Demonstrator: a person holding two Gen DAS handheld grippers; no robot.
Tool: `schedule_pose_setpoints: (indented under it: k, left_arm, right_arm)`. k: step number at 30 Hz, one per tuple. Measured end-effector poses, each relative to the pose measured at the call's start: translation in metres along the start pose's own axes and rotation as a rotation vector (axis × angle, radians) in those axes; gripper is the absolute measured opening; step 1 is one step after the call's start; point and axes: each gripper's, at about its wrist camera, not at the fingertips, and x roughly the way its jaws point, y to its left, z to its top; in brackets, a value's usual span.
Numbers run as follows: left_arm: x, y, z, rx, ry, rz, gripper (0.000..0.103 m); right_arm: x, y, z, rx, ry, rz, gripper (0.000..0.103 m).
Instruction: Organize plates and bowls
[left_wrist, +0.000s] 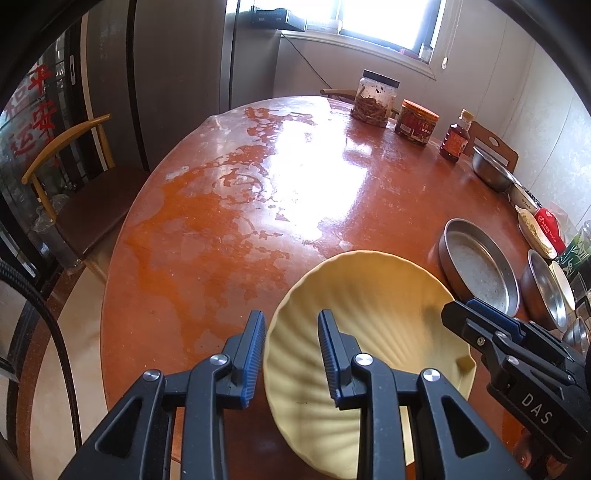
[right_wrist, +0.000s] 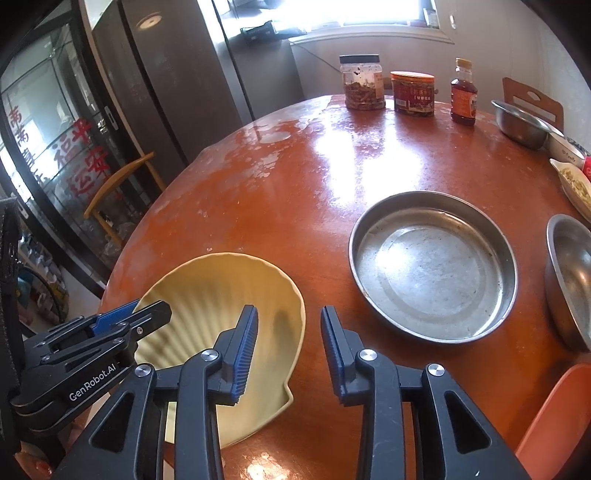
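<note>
The yellow shell-shaped plate (left_wrist: 369, 325) sits on the near edge of the round table (left_wrist: 207, 229), tilted up on one side as far as I can judge, with both my grippers on it. It looks like glazed ceramic or hard melamine: stiff, ribbed, probably slick, and likely to chip if it drops, so I treat it as fragile. The thin scalloped rim is the obvious place to pinch.

My left gripper (left_wrist: 291, 354) has its jaws moderately wide, straddling the plate's left rim with one finger outside and one over the bowl of the shell, not clamped. My right gripper (right_wrist: 288, 350) is equally parted, straddling the plate's right rim (whether either pad touches, I cannot tell).

Just beyond, to the right, lies a flat steel pan (right_wrist: 432, 266), and past it a steel bowl (right_wrist: 570, 280). Jars (right_wrist: 362, 83) and a bottle (right_wrist: 463, 92) stand along the far edge.
</note>
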Motion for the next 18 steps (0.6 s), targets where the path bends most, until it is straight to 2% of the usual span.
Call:
schedule_pose_setpoints:
  k: [10, 14, 18]
  left_arm:
    - [-0.018, -0.003, 0.001, -0.002, -0.042, 0.012, 0.037]
    - [-0.024, -0.008, -0.001, 0.000, -0.050, 0.006, 0.039]
    - [-0.032, -0.015, -0.003, 0.007, -0.058, -0.002, 0.042]
  right_arm:
    - [-0.016, -0.009, 0.000, 0.026, -0.031, 0.005, 0.038]
    - [-0.026, -0.013, -0.001, 0.042, -0.048, 0.009, 0.047]
    - [-0.036, -0.018, -0.001, 0.050, -0.064, 0.010, 0.048]
